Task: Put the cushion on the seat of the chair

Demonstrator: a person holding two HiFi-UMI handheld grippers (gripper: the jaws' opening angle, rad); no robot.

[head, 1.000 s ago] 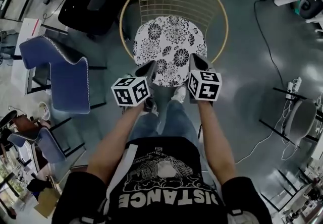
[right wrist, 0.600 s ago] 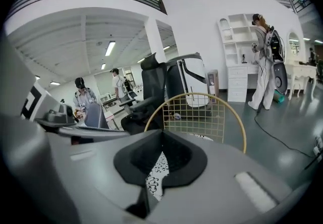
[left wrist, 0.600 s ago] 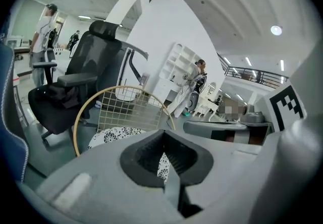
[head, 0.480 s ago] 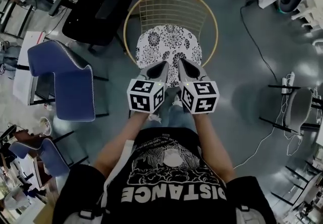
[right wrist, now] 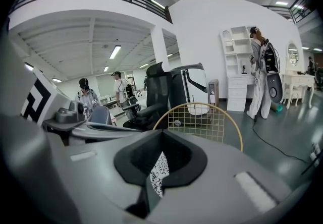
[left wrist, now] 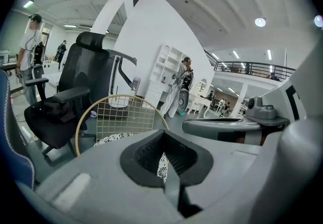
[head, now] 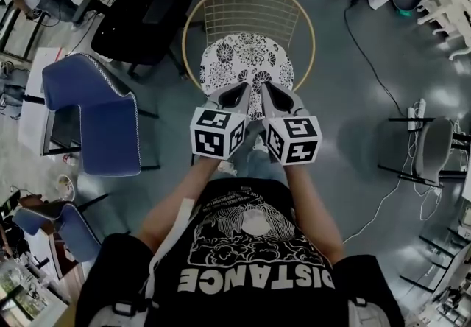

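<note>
The round black-and-white flowered cushion [head: 246, 60] lies flat on the seat of the gold wire chair [head: 250, 12]. Both grippers hang side by side above its near edge, apart from it. My left gripper [head: 241, 91] is shut with nothing in it, and so is my right gripper [head: 268, 90]. In the left gripper view the closed left gripper [left wrist: 165, 157] fills the lower half, with the chair's wire back [left wrist: 123, 117] beyond it. In the right gripper view a strip of cushion [right wrist: 159, 170] shows through the notch of the shut right gripper [right wrist: 154, 180].
A black office chair [head: 140, 12] stands left of the wire chair, and a blue chair [head: 92, 108] nearer on the left. A cable [head: 372, 60] runs over the grey floor on the right, by a grey chair [head: 434, 152]. People stand in the background [right wrist: 260, 71].
Both grippers have lifted off the cushion's near edge and drawn closer together. The cushion stays on the seat.
</note>
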